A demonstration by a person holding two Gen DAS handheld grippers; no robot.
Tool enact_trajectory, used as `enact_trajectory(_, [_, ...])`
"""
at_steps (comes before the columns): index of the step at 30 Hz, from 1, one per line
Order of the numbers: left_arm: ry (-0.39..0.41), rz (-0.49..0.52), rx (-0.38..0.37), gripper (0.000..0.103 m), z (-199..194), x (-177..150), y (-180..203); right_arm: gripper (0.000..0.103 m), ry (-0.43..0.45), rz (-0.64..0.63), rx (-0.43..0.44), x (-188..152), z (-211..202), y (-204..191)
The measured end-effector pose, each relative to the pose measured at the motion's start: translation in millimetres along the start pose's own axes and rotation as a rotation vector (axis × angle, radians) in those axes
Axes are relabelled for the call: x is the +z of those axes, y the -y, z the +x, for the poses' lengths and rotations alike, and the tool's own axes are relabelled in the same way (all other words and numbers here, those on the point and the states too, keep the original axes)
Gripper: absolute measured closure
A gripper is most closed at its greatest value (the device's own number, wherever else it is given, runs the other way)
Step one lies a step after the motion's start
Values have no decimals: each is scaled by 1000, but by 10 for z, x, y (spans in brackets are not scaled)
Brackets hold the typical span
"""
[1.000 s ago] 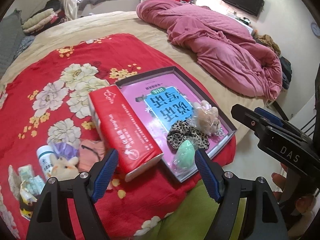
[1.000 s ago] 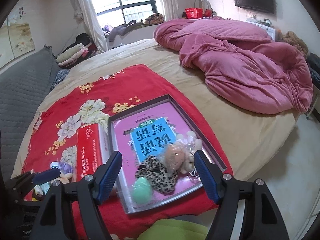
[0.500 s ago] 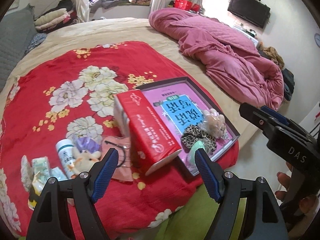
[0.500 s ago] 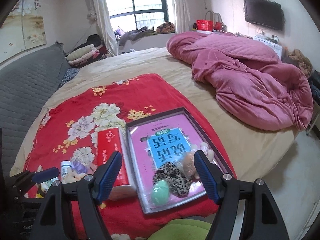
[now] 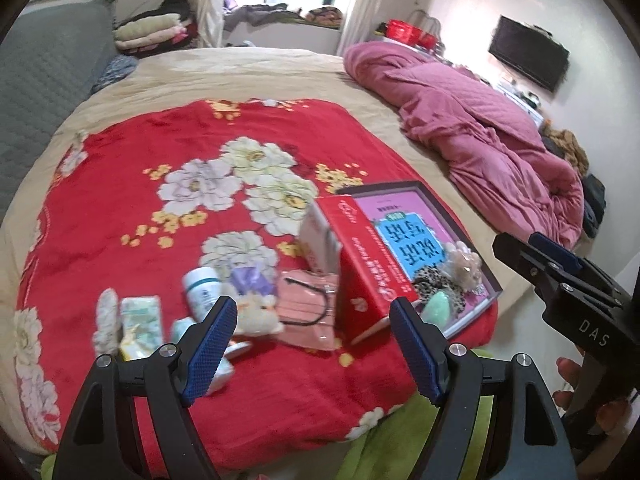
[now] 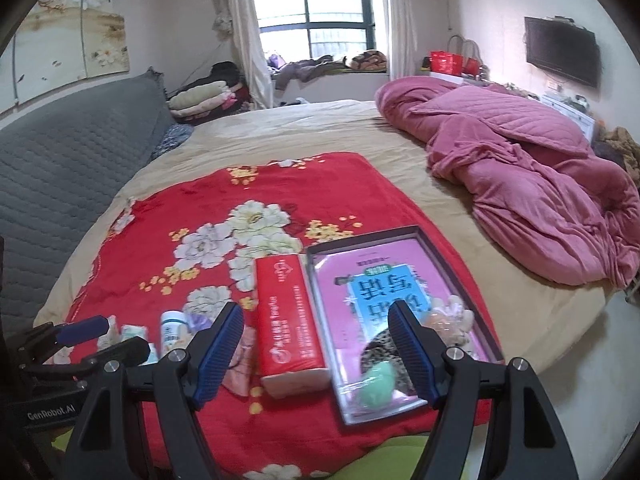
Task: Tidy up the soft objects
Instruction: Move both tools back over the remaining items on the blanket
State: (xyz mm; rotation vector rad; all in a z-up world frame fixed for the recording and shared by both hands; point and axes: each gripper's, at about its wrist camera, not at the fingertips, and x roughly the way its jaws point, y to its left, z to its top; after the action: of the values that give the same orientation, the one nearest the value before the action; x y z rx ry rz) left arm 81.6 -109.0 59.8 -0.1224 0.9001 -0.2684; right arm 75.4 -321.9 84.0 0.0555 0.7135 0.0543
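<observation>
Lying limp on the red blanket (image 5: 168,248) at seven o'clock of the tissue pack (image 5: 360,256), the pink mask (image 5: 308,308) looks light and floppy, best pinched mid-fold; both the left claw (image 5: 312,344) and the right claw (image 6: 316,352) hang spread and empty.

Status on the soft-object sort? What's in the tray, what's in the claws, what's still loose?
Done: leopard scrunchie, green sponge egg and a pale plush lie in the tray. In hand: nothing; left claw and right claw are both open and empty, above the red blanket. Left: pink face mask, small plush and purple item beside the tissue pack.
</observation>
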Motion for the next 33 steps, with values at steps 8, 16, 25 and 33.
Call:
enact_trajectory(8, [30, -88, 55, 23, -276, -71, -535, 29, -7, -60, 51, -4, 34, -354])
enact_trajectory(16, [41, -198, 147, 23, -477, -246, -1184, 29, -39, -119, 111, -84, 145, -689])
enact_trajectory(25, [-16, -285, 197, 23, -407, -577, -1677, 29, -82, -181, 160, -222, 302, -1000])
enact_trajectory(33, [-60, -315, 214, 23, -271, -765, -1834, 29, -124, -222, 200, -382, 441, -1196])
